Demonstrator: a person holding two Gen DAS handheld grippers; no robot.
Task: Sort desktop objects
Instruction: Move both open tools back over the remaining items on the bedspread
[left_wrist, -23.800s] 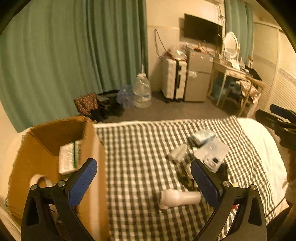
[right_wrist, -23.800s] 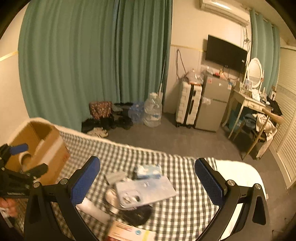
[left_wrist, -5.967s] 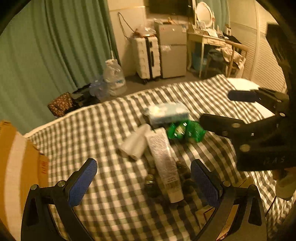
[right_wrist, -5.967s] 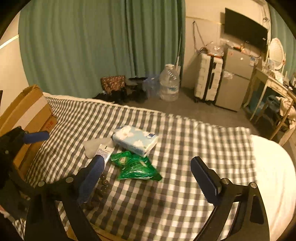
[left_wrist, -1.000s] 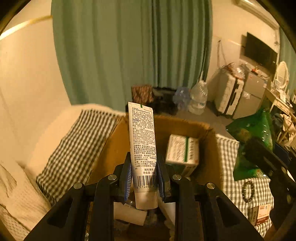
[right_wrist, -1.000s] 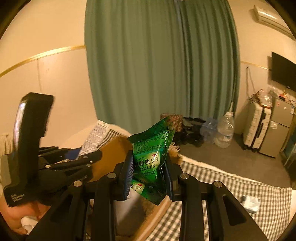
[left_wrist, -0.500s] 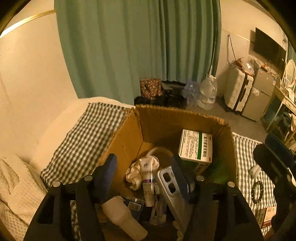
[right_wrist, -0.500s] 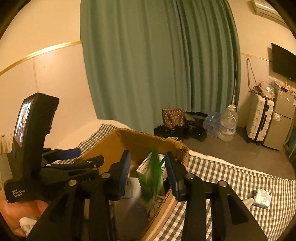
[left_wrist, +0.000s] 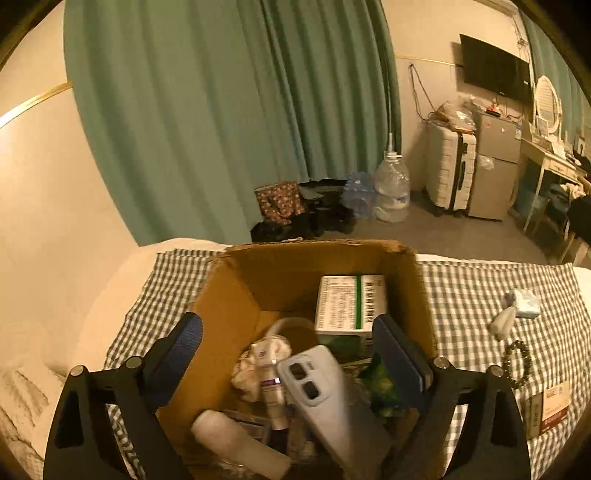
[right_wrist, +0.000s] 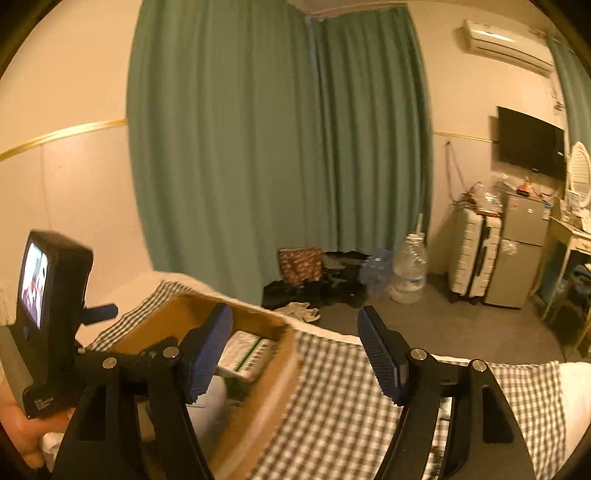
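The left gripper (left_wrist: 288, 343) hangs over the open cardboard box (left_wrist: 236, 306), its jaws spread wide after just opening, with nothing between the blue pads. The right gripper (right_wrist: 295, 347) sits above the box's near rim and the checked cloth (right_wrist: 332, 384), its jaws also just parted and empty.

Down in the box lie a white carton with a green stripe (left_wrist: 351, 304), a grey phone case (left_wrist: 317, 391) leaning across the heap, a small tube with a purple band (left_wrist: 271, 384), a pale cylinder (left_wrist: 236, 443) at the near corner and a green packet (left_wrist: 380, 380) tucked low against the right wall, half behind the left gripper's right finger. Something crumpled and cream-coloured (left_wrist: 247, 369) sits beside the tube; it may be cloth, but the dim light leaves it unclear.

Out on the cloth to the right, well apart from the box, rest a tissue pack (left_wrist: 524, 301), a whitish wrapped piece (left_wrist: 502, 323), a bead bracelet (left_wrist: 517, 363) and a small box (left_wrist: 550, 406) cut off by the edge of the view.

From the right wrist, the box's inside is mostly hidden by the finger, only the striped carton showing. The left gripper's handle with its little screen (right_wrist: 35, 282) is held in a hand (right_wrist: 22, 432) at the lower left, partly out of frame
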